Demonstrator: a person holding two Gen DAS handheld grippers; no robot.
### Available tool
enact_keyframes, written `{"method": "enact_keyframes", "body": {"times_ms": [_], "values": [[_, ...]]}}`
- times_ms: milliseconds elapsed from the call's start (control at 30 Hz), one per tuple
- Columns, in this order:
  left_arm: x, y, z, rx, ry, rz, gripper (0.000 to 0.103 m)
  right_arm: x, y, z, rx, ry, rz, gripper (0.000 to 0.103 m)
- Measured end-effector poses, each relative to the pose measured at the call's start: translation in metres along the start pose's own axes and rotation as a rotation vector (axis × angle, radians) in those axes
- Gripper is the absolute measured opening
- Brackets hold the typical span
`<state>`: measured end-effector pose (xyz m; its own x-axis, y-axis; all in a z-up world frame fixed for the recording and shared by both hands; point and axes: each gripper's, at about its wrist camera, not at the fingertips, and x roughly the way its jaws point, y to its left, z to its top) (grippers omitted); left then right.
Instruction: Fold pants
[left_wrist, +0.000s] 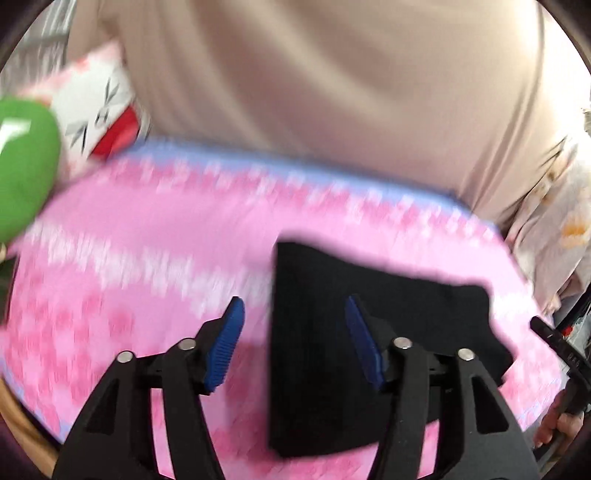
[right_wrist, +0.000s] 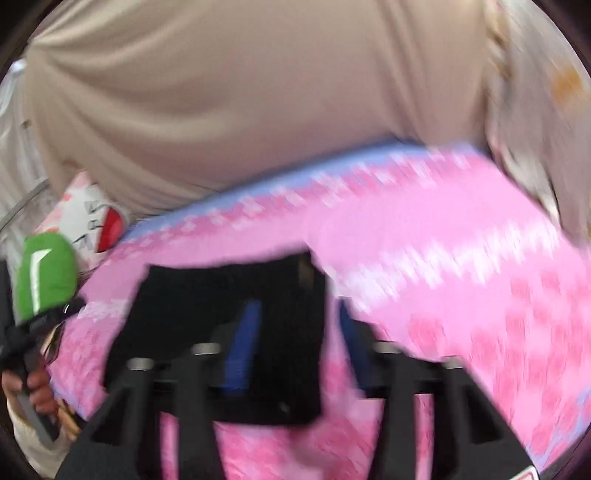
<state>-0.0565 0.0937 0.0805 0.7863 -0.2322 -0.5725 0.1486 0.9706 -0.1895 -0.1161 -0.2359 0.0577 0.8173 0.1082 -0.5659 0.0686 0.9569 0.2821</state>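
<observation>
Blurring folded black pants (left_wrist: 369, 314) (edges smeared), left hand-held gripper (left_wrist: 293, 343) spread, right hand-held gripper (right_wrist: 295, 350) apart, empty.

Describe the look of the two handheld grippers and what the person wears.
Both the left gripper and right gripper have black angular linkage arms, silver pivot pins and blue ribbed pads. The left one carries a green top. The person wears a beige top.
</observation>
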Motion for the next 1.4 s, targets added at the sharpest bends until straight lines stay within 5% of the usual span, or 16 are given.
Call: {"method": "enact_keyframes", "body": {"times_ms": [133, 200, 267, 333, 400, 467, 567, 633, 767, 933, 1000, 1067, 1100, 1167, 1400], "values": [[0.042, -0.036, 0.029, -0.001, -0.013, 0.004, 0.086, 0.035, 0.040, 0.032, -0.101, 0.023, 0.109, 0.008], [0.085, -0.047, 0.030, 0.043, 0.035, 0.102, 0.085, 0.083, 0.048, 0.035, -0.125, 0.115, 0.116, 0.008], [0.146, -0.044, 0.023, 0.064, 0.158, 0.202, 0.084, 0.129, 0.037, 0.030, -0.134, 0.192, -0.005, 0.006], [0.177, -0.025, 0.016, 0.010, 0.244, 0.212, 0.083, 0.159, 0.010, 0.023, -0.058, 0.245, -0.013, 0.000], [0.189, -0.005, 0.017, -0.096, 0.309, 0.127, 0.083, 0.157, -0.017, 0.024, 0.097, 0.243, 0.101, 0.000], [0.179, 0.008, 0.024, -0.131, 0.293, 0.118, 0.083, 0.148, -0.019, 0.026, 0.111, 0.238, 0.082, 0.000], [0.132, 0.016, 0.034, -0.087, 0.190, 0.118, 0.084, 0.114, -0.012, 0.027, 0.075, 0.194, 0.048, 0.018], [0.101, 0.019, 0.027, -0.040, 0.169, 0.087, 0.088, 0.088, -0.013, 0.027, 0.054, 0.157, 0.021, 0.059], [0.063, 0.030, -0.012, -0.037, 0.241, -0.046, 0.095, 0.068, -0.019, 0.011, 0.049, 0.167, -0.022, 0.065], [0.076, 0.036, -0.067, -0.114, 0.385, -0.212, 0.095, 0.084, -0.040, -0.023, 0.167, 0.293, 0.097, 0.070], [0.076, 0.024, -0.068, -0.054, 0.336, -0.212, 0.086, 0.094, -0.043, -0.034, 0.224, 0.323, 0.178, 0.073], [0.087, 0.018, -0.065, -0.062, 0.332, -0.219, 0.064, 0.093, -0.040, -0.036, 0.220, 0.277, 0.182, 0.069], [0.088, 0.017, -0.061, -0.050, 0.324, -0.219, 0.057, 0.093, -0.037, -0.035, 0.215, 0.260, 0.181, 0.051], [0.087, 0.017, -0.044, -0.061, 0.322, -0.240, 0.036, 0.092, -0.032, -0.028, 0.225, 0.236, 0.201, 0.040], [0.044, -0.011, 0.038, 0.082, 0.085, -0.166, 0.035, 0.056, 0.011, 0.045, 0.111, 0.001, 0.174, 0.035]]}}
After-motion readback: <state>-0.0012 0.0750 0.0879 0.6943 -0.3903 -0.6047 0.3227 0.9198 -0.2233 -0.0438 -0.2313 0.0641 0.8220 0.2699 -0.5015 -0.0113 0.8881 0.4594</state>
